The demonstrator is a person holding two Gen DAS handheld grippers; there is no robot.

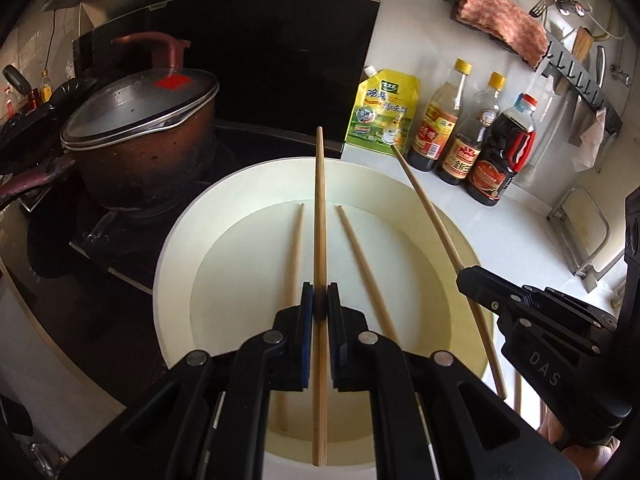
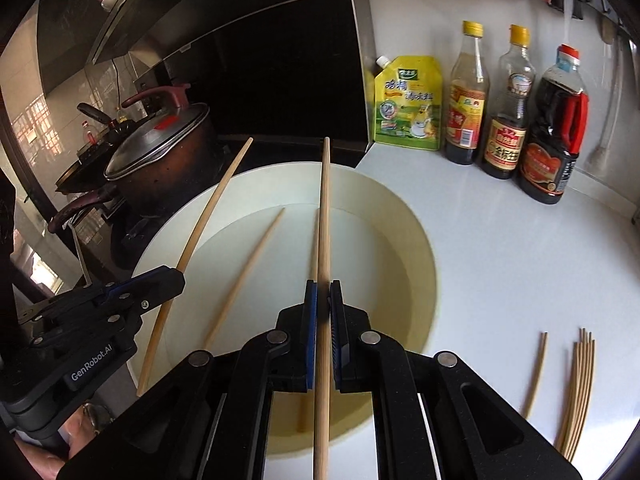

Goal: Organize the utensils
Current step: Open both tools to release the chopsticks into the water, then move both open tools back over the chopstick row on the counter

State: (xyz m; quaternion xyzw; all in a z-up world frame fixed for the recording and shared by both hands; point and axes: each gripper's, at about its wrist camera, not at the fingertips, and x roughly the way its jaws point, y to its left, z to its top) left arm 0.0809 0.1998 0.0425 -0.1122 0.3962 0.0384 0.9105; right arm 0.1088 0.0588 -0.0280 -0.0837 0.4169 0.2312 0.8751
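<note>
Nearest to me, the left gripper (image 1: 320, 300) had its blue-padded fingers (image 1: 307, 304) pinching a pale bamboo chopstick (image 1: 320, 208), smooth, straight and square-edged at the thick end. In the left wrist view its long axis ran from six o'clock to twelve o'clock, the thin end pointing away toward the stove, the thick end trailing back under the fingers.

Beside it, the right gripper (image 2: 323, 300) pinched a second chopstick (image 2: 325, 208) of the same light wood, held the same way: long axis from six to twelve in its own view, tip away from the person. From the left wrist view that second stick ran from about five o'clock up to one o'clock.

Both held sticks hung over a wide cream bowl (image 2: 400, 208) on the white counter (image 2: 500, 260). Two more loose chopsticks (image 1: 362, 264) lay inside on the bowl's flat bottom, spread apart in a narrow V that closed toward six o'clock.

At four o'clock in the right wrist view, a bundle of chopsticks (image 2: 578, 392) lay on the counter, side by side, with a single one (image 2: 536, 376) just left of it, all running roughly six to twelve.

Farther off, at two o'clock, a yellow seasoning pouch (image 2: 408, 104) and three sauce bottles (image 2: 506, 108) stood against the wall. At ten o'clock a lidded brown pot (image 1: 140, 132) sat on the black stove (image 1: 120, 248).
</note>
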